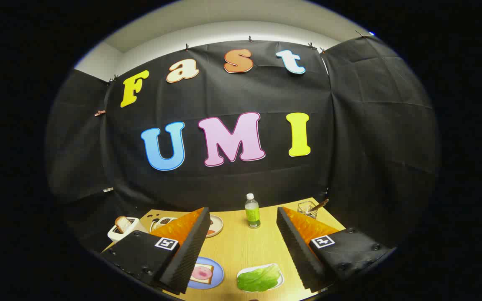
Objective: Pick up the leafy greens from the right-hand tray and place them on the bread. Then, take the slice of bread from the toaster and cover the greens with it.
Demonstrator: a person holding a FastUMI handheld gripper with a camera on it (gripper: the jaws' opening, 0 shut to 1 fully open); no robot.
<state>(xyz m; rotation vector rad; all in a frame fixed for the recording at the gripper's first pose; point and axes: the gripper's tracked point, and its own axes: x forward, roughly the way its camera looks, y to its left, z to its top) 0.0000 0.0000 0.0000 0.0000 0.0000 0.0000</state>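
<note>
My gripper (pixel 241 251) is open, held above the wooden table (pixel 245 246) with nothing between its fingers. Between and below the fingers lies the leafy green (pixel 260 278) on a small white tray (pixel 281 277). Next to it, by my left finger (pixel 184 251), a blue plate (pixel 217 274) holds a slice of bread (pixel 201 274) with a pink round of meat on top. Beyond the left finger stands a white toaster (pixel 123 232) with a slice of bread (pixel 121 223) sticking up out of it.
A green bottle (pixel 252 211) with a white cap stands at the back middle of the table. A wire basket (pixel 308 208) with a utensil sits at the back right. Two plates (pixel 215 225) with food lie behind the left finger.
</note>
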